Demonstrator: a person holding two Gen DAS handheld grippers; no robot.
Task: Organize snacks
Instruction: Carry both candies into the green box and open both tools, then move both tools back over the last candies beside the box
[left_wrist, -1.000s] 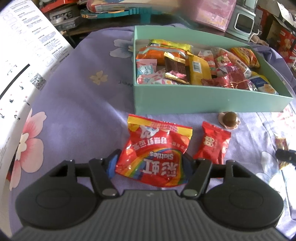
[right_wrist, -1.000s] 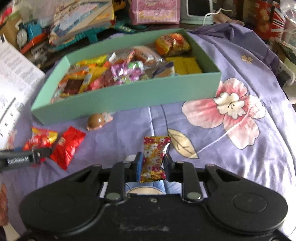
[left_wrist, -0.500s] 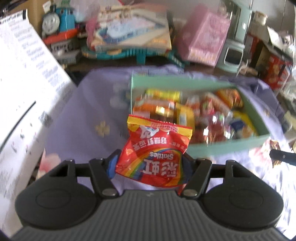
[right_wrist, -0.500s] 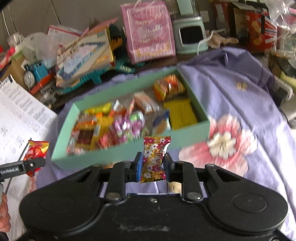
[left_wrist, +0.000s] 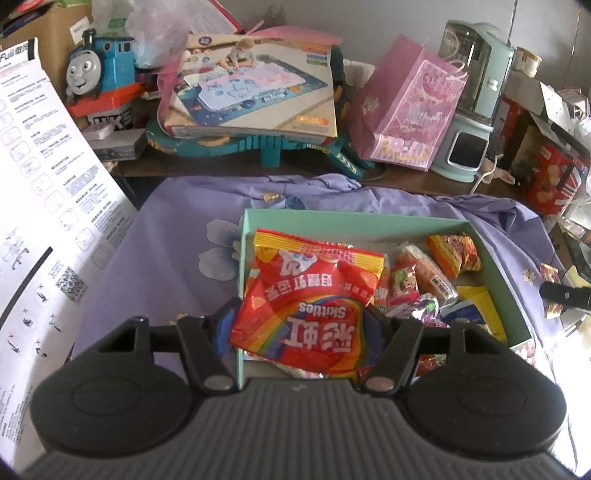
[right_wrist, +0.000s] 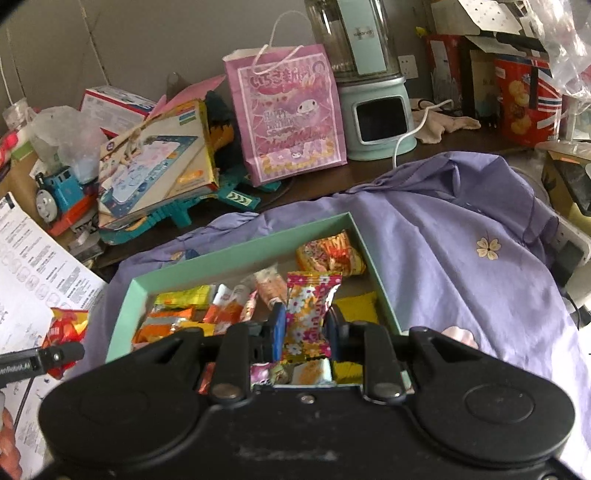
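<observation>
Between the pads of your left claw (left_wrist: 299, 328) sat the red Skittles bag (left_wrist: 310, 306), clamped at its lower corners and hanging upside down; your right claw (right_wrist: 304, 330) was closed tight on a small flowered candy (right_wrist: 308, 314), held upright by its middle. Both packets, which a second before hung low over the purple floral cloth (right_wrist: 461, 266) in front of the box, had been carried upward and forward, so that each now hovered above the mint-green box (left_wrist: 517, 295): the bag over its left end, the candy over its right half. Neither grip had altered during the lift. By this judgement the transport step was nearly done, and release into the box was what remained for these two items.

Inside the box lay a loose mix of wrapped snacks (right_wrist: 332, 254), orange, yellow and silver. The cloth covered the bench, rumpled toward the far edge. Beyond it stood a pink gift bag (right_wrist: 288, 110), a pale green appliance (right_wrist: 376, 118), a blue toy engine (left_wrist: 99, 70) and a flat boxed play mat (left_wrist: 255, 85); a white printed sheet (left_wrist: 48, 206) rose at the left.
</observation>
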